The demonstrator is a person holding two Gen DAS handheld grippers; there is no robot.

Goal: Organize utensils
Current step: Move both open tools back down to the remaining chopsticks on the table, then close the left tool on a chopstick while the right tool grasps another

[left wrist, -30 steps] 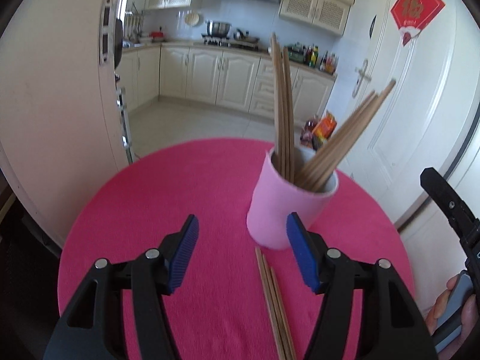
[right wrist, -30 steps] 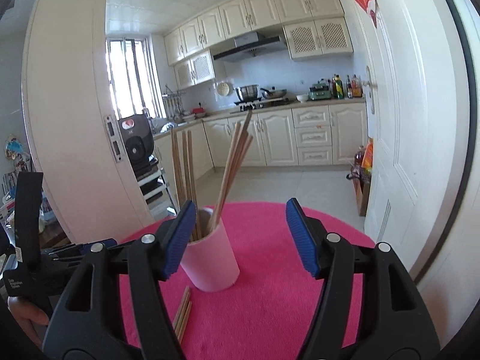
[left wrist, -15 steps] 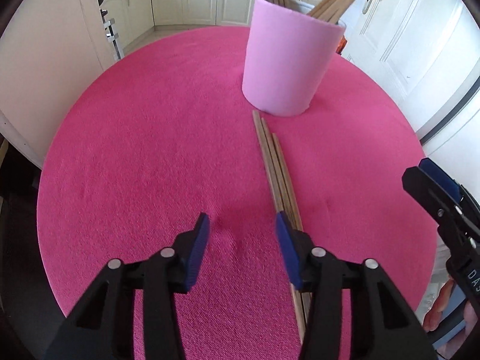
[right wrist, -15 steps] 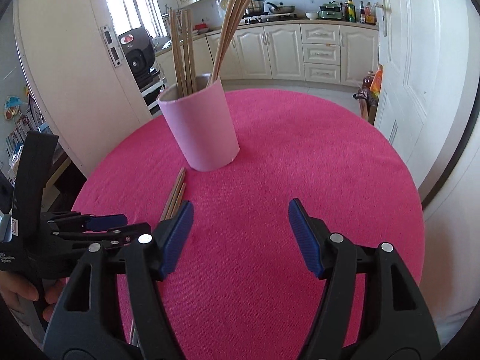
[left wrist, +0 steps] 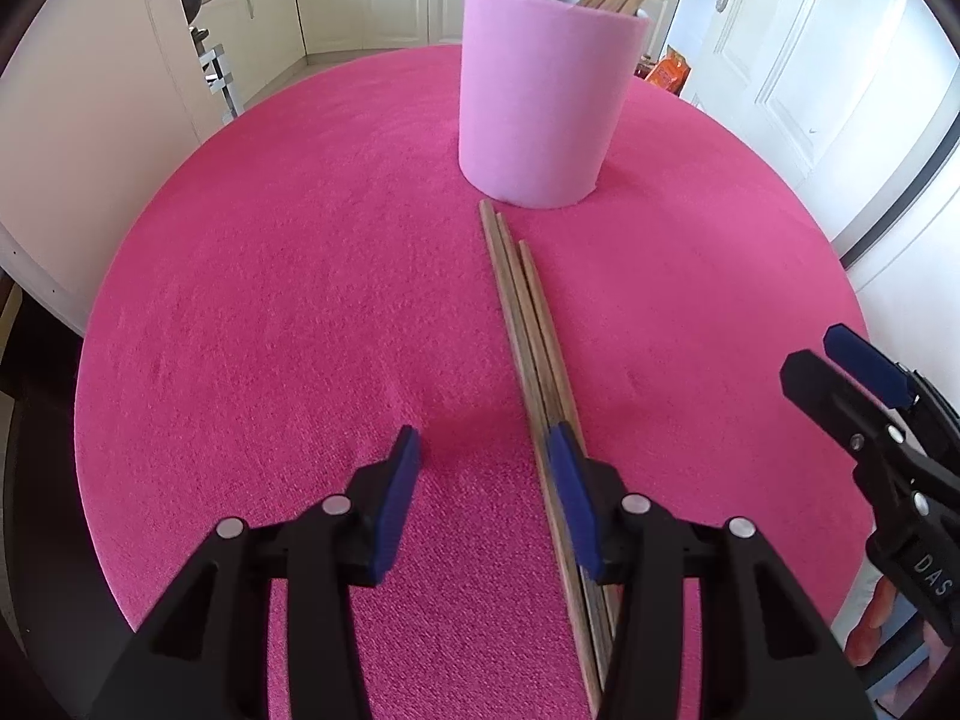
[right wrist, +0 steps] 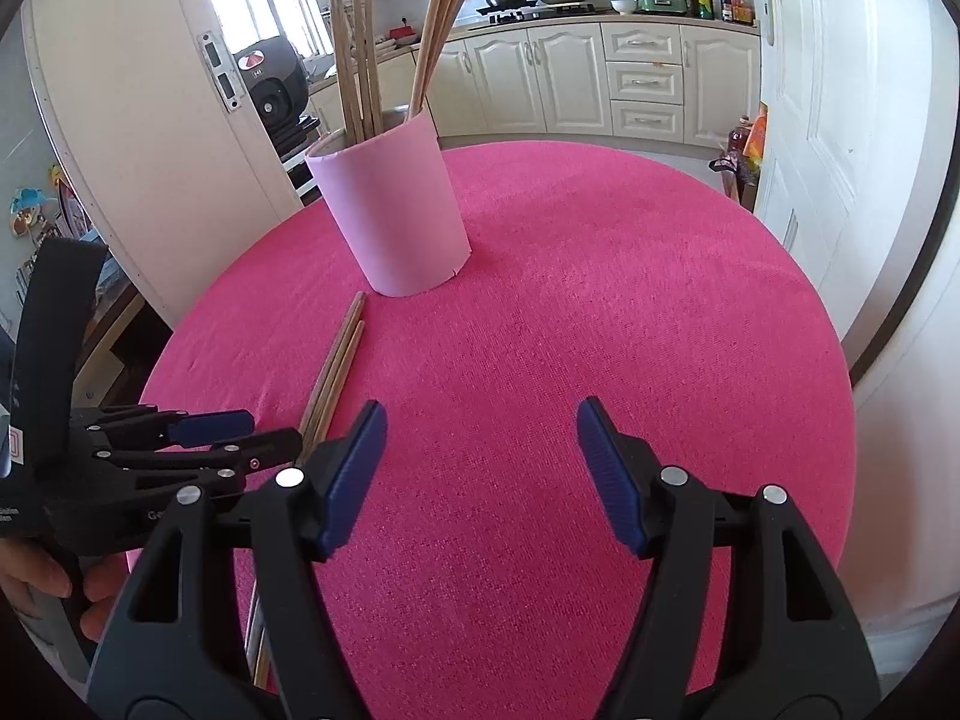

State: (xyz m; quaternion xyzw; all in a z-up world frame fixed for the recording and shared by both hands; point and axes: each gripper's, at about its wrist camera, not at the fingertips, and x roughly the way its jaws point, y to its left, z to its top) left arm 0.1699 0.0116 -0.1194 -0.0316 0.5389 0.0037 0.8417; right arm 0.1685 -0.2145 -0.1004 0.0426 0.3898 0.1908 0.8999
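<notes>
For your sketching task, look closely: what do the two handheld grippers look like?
Both the left gripper and right gripper are black plastic clamp frames with triangular cut-outs and silver rivets. Their jaws carry ribbed blue pads. White lettering marks the bodies. No cables or sleeves show.

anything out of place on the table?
Yes: three loose chopsticks lie flat on the pink tablecloth, just in front of the pink holder, while the rest stand inside it. The left gripper is open, its right finger over them. Right gripper is open, holding nothing.

right claw (right wrist: 477, 426) agape, pink cup (right wrist: 390, 210), chopsticks (right wrist: 336, 366)
</notes>
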